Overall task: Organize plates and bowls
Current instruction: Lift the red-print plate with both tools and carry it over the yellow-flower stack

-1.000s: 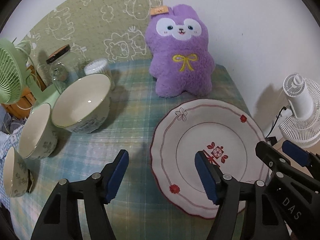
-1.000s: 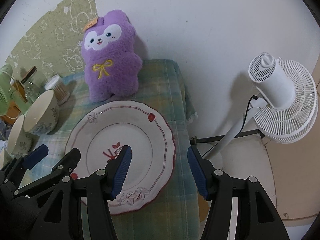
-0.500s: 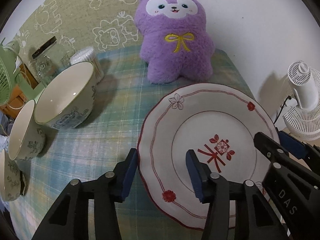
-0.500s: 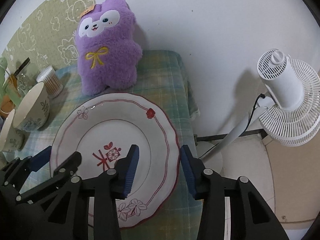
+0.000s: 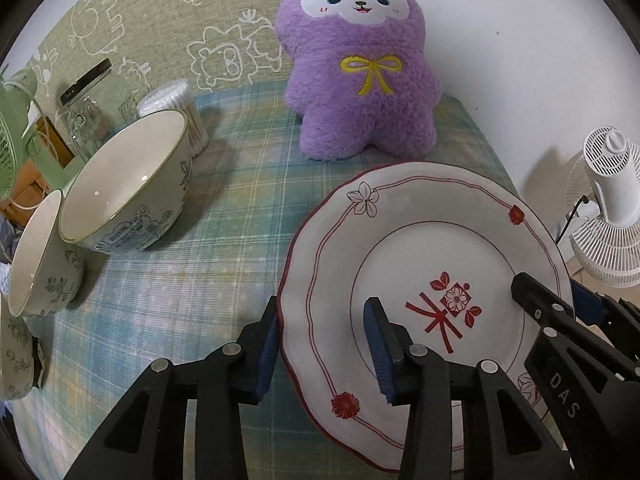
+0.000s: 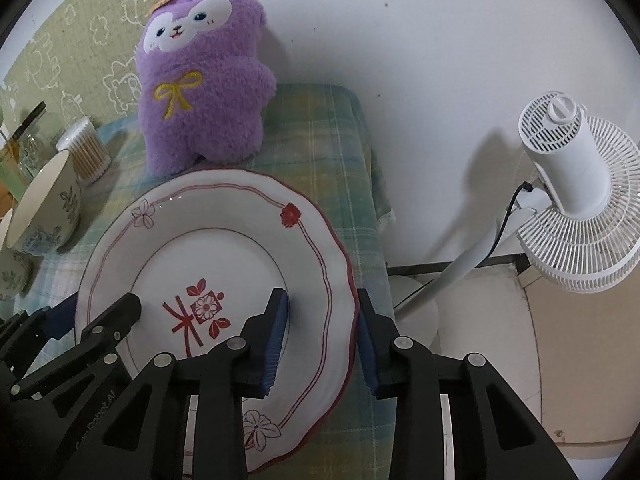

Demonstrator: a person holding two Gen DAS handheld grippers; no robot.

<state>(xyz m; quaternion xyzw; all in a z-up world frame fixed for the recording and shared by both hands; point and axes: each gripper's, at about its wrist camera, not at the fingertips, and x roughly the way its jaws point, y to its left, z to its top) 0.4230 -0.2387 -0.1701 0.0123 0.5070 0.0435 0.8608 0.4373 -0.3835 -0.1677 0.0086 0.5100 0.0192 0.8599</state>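
plate [image 5: 424, 276]: rim straddled on both sides
left gripper [image 5: 324, 344]: been closing, contact can't be told
right gripper [image 6: 320, 332]: same deal

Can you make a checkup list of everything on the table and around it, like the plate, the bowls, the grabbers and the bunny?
Surface: checked tablecloth covers the table.
Job's things: flowered plate on the right; three bowls lined up on the left.
Clutter: purple plush, cotton swab tub, glass jar.
Grippers: left gripper straddles the plate's left rim, right gripper its right rim; both have just been closing; contact unclear.
Cables: black cord at the white fan.
Surroundings: white wall, green patterned sheet, green fan.
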